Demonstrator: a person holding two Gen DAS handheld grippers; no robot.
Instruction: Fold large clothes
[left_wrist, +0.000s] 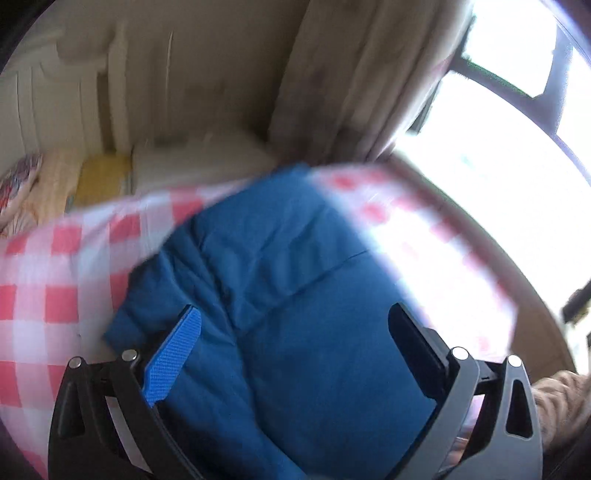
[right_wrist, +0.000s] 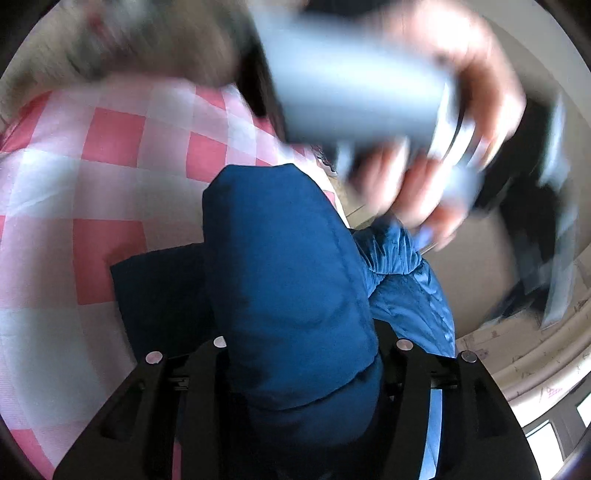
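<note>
- The padded, deep-blue quilted jacket (left_wrist: 280, 295) lies bundled on the bed's pink-and-white checked cover (left_wrist: 55, 280), filling the lower centre of both wrist views.
- The left tool (left_wrist: 295, 332) has its jaws spread wide, one blue-padded finger (left_wrist: 173, 358) at lower left and a dark one at lower right; the jacket sits below and between them, and nothing looks pinched.
- In the right wrist view the right tool (right_wrist: 303, 343) straddles a thick fold of the jacket (right_wrist: 288, 280). The cloth bulges up between the jaws and hides the tips, so I cannot tell whether the pads press on it.
- That fold's long axis runs from the bottom of the frame towards upper centre, straight away from the right tool, which seems the nearer one.
- A blurred hand (right_wrist: 454, 147) holding the other device crosses the upper right of that view.
- Beige curtains (left_wrist: 351, 81) and a bright window (left_wrist: 517, 110) fill the upper right of the left wrist view.
</note>
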